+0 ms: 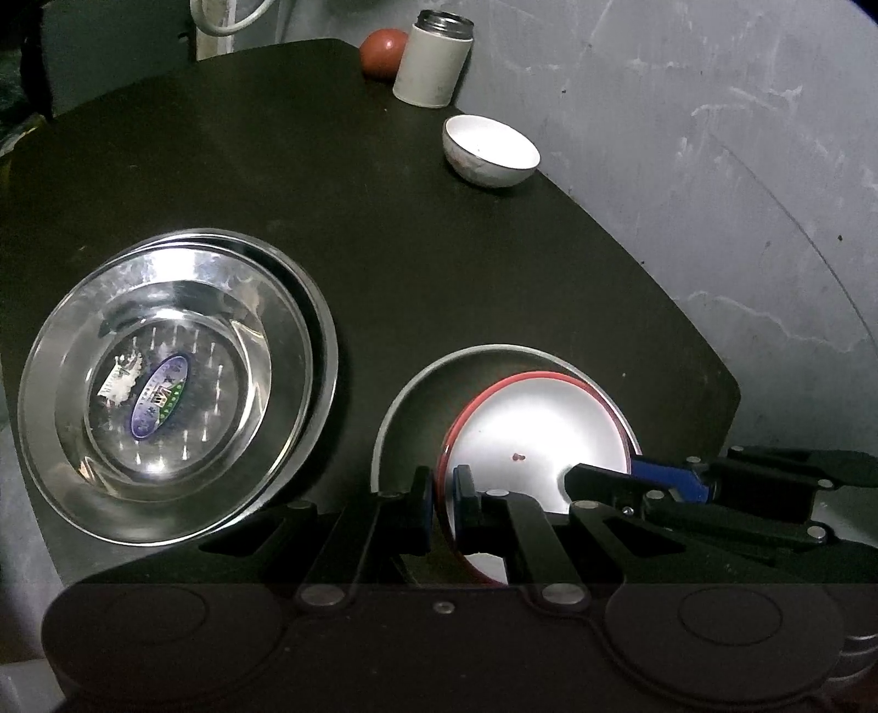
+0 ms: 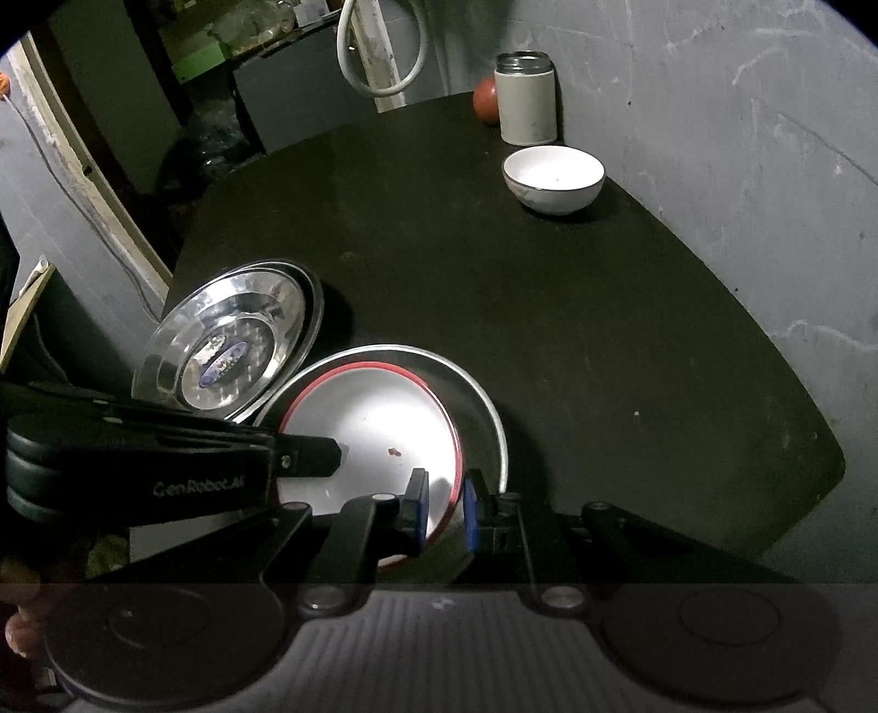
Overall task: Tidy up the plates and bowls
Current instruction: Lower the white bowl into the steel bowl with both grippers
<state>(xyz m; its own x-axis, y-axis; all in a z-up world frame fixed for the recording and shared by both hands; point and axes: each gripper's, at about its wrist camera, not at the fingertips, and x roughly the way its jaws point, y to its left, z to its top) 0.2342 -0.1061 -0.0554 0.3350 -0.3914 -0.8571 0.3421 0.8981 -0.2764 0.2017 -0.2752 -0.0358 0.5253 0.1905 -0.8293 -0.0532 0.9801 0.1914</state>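
Note:
A white plate with a red rim (image 1: 538, 428) (image 2: 373, 428) rests partly inside a flat steel plate (image 1: 406, 411) (image 2: 485, 417) near the front of the dark table. My left gripper (image 1: 443, 504) is shut on the near left rim of the red-rimmed plate. My right gripper (image 2: 445, 507) grips the plate's opposite rim, one blue pad inside and one outside; a sliver of gap shows at the outer pad. Each gripper also shows in the other's view: right gripper (image 1: 631, 477), left gripper (image 2: 329, 455). To the left, stacked steel dishes (image 1: 164, 384) (image 2: 230, 351) lie nested, the top one bearing a sticker.
A small white bowl (image 1: 490, 148) (image 2: 553, 178) stands at the table's far right edge by the grey wall. Behind it are a white flask (image 1: 433, 60) (image 2: 525, 98) and a red round fruit (image 1: 384, 52) (image 2: 485, 98). The dark table (image 1: 411, 247) (image 2: 603, 356) spreads between them.

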